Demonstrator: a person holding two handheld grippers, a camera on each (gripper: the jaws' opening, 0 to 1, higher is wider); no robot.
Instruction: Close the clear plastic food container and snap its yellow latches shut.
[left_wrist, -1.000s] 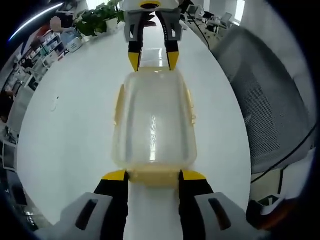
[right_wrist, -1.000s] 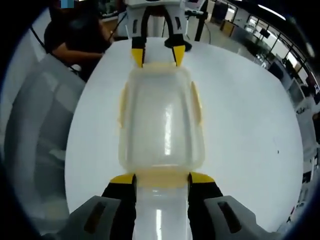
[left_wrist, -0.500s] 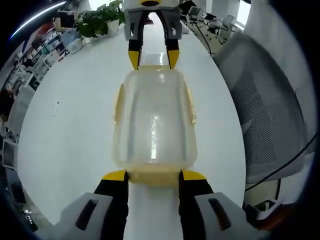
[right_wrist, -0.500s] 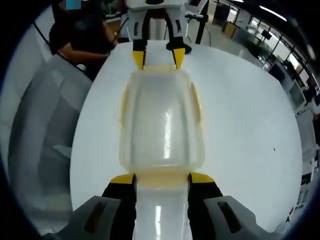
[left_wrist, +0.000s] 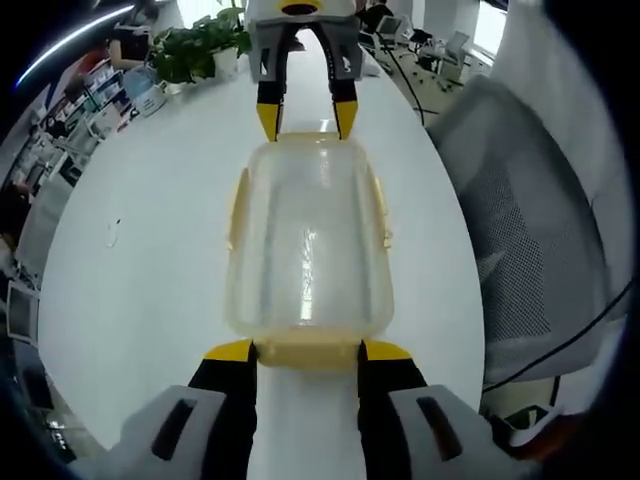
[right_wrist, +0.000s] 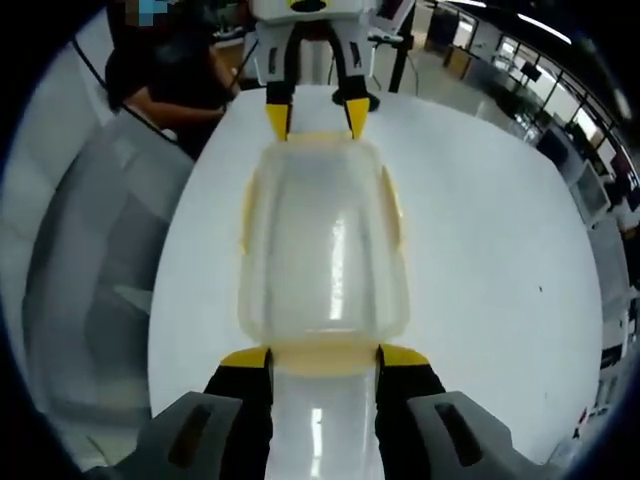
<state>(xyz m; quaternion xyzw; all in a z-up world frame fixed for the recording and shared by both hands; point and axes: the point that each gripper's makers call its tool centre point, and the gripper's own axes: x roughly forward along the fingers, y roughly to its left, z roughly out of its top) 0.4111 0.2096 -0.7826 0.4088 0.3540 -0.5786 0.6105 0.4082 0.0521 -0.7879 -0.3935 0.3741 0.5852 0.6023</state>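
Left gripper (left_wrist: 305, 352) – jaws spread, yellow tips flanking the near end latch (left_wrist: 306, 355) of the clear plastic container (left_wrist: 307, 245); whether the tips actually press the latch, cannot tell. Right gripper (right_wrist: 323, 358) mirrors it at the opposite end, jaws spread either side of that end's yellow latch (right_wrist: 322, 357); contact there is just as unclear. Each gripper shows at the far end of the container in the other's view, tips pointing down at the rim. The container sits lid-on between the two, lengthwise along both views, on the white surface (left_wrist: 140, 250). Yellow side latches (left_wrist: 238, 205) lie along the long edges – seated or not, cannot tell. Grey mesh chair (left_wrist: 525, 230) stands beside the surface. Potted plant (left_wrist: 195, 45) at the far end. A seated person (right_wrist: 165, 75) is in the right gripper view.
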